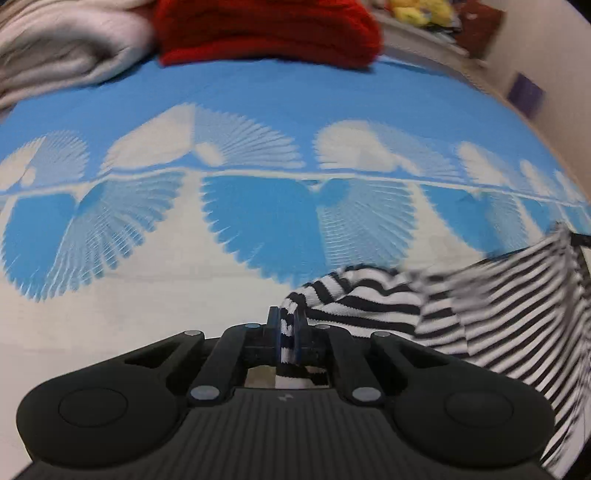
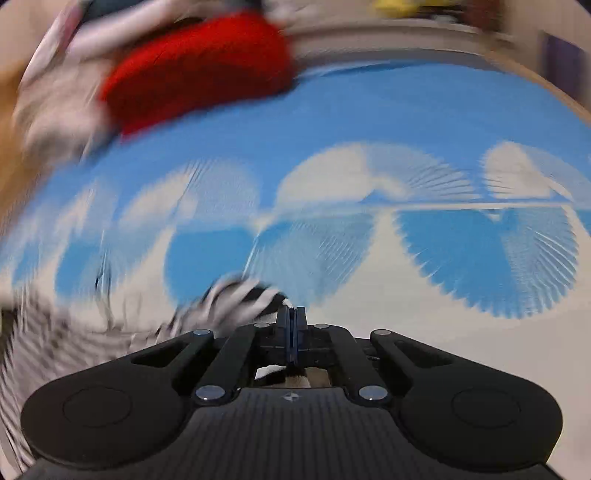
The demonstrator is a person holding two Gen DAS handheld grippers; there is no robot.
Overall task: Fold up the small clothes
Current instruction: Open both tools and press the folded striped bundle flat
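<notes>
A blue-and-white patterned cloth [image 1: 258, 110] covers the surface beneath you. Your left gripper [image 1: 288, 321] hovers low over it, fingers pinching an edge of the striped garment [image 1: 461, 306], which stretches off to its right. Your right gripper [image 2: 293, 317] is pressed together on the same garment's blurred other end. A red knit [image 1: 266, 29] and a grey fabric pile [image 1: 62, 48] lie beyond.

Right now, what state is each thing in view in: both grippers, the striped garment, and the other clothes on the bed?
left gripper: shut on striped garment, cloth pinched between its fingers.
right gripper: shut on striped garment, at another edge.
striped garment: lifted and stretched between the two grippers, not yet folded; blurred.
red garment: bundled at the far side of the bedspread.
white garment: crumpled beside the red one.
</notes>
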